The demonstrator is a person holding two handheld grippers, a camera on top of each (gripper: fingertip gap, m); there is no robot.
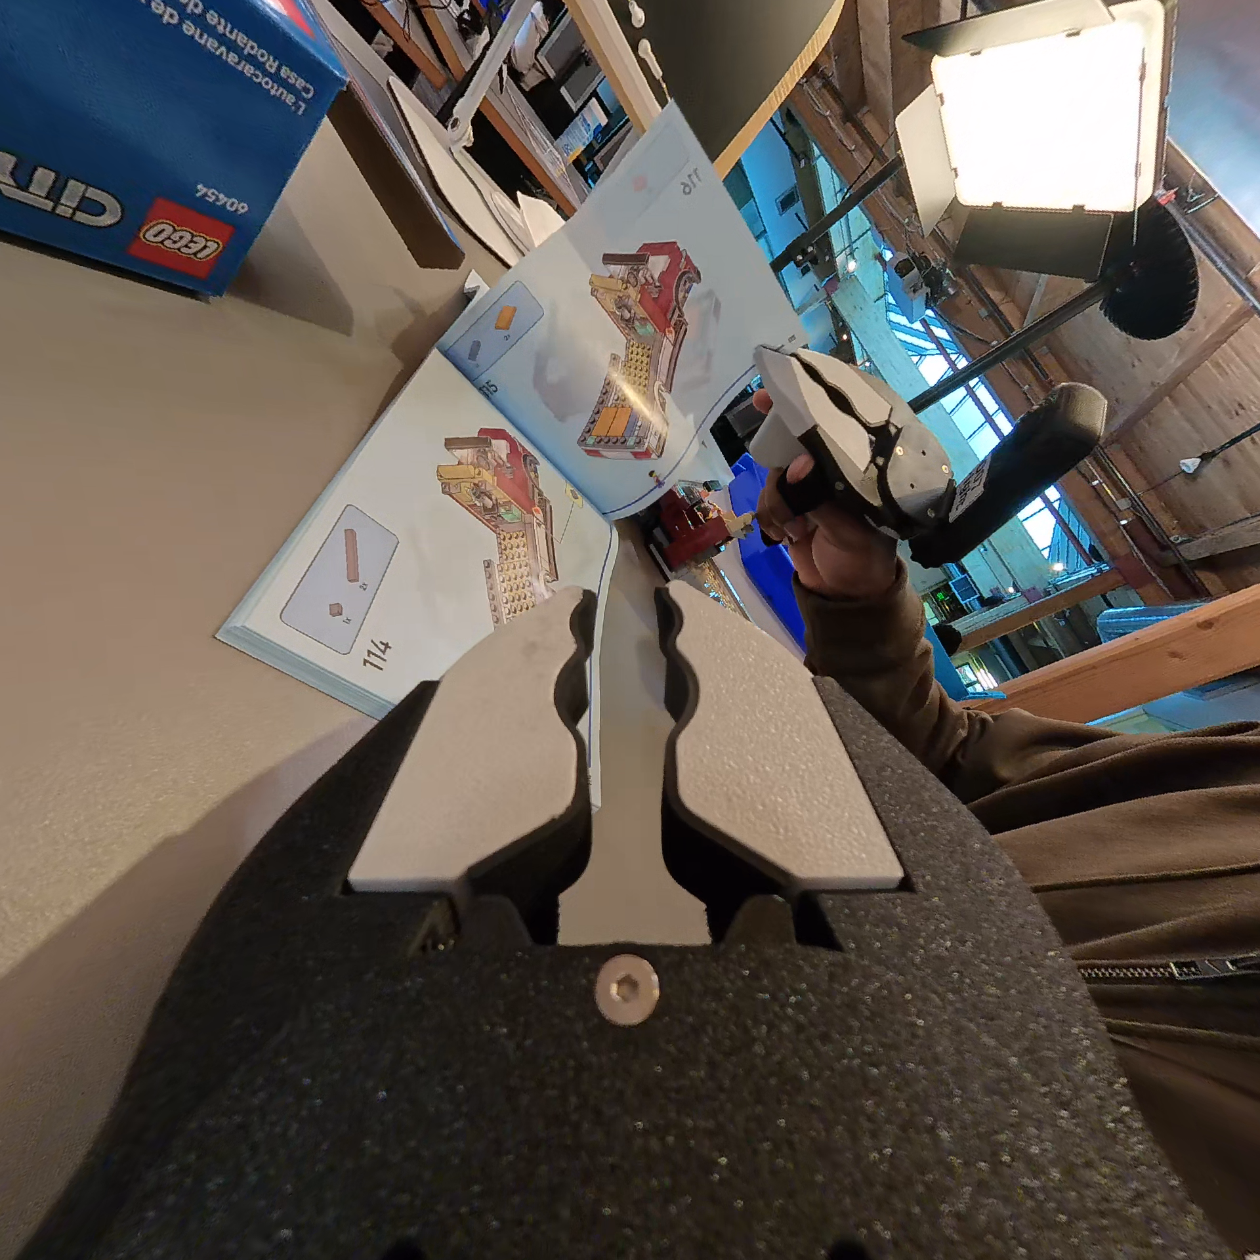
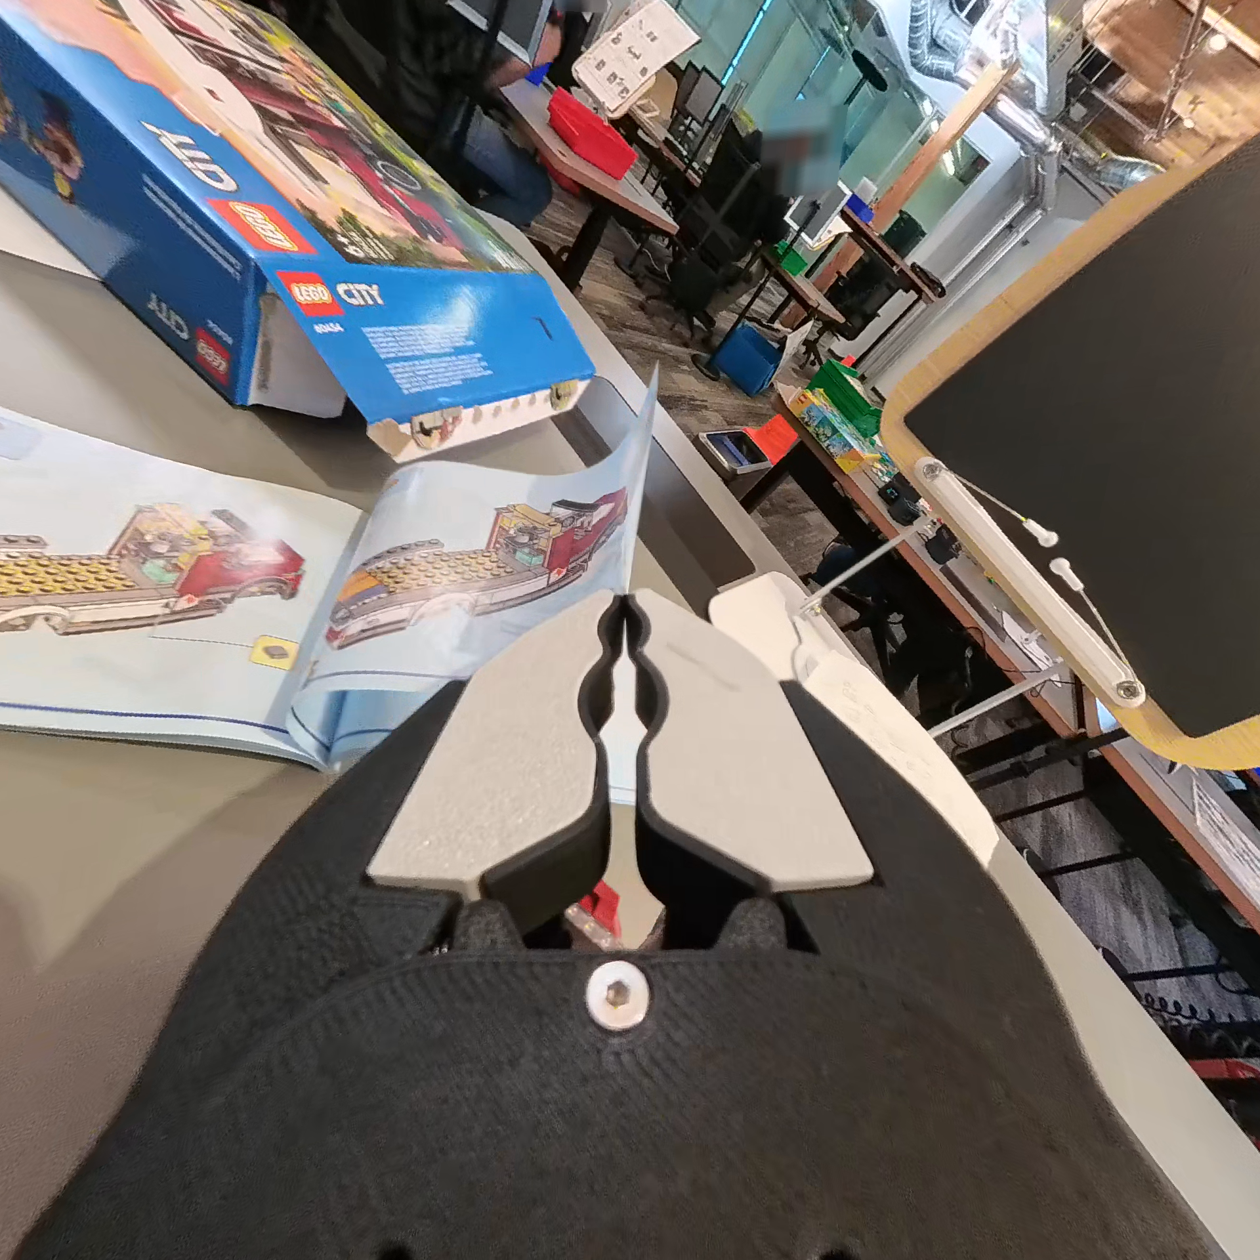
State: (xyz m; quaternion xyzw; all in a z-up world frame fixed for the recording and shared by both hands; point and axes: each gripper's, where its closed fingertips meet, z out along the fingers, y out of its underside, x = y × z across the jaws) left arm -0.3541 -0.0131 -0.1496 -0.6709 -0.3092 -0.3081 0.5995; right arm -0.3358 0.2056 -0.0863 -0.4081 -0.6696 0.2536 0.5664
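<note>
Between right tongs (image 2: 625,603): booklet page (image 2: 518,545).

Blue toy box (image 2: 286,259), studio lamp (image 1: 1036,116)

Blue box (image 1: 136,123) cut off at edge; brick model (image 1: 688,525) mostly hidden behind page (image 1: 613,327).

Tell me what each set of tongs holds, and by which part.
Right tongs: shut on the booklet's lifted page, pinched at its outer edge. Left tongs: open, holding nothing.
</note>
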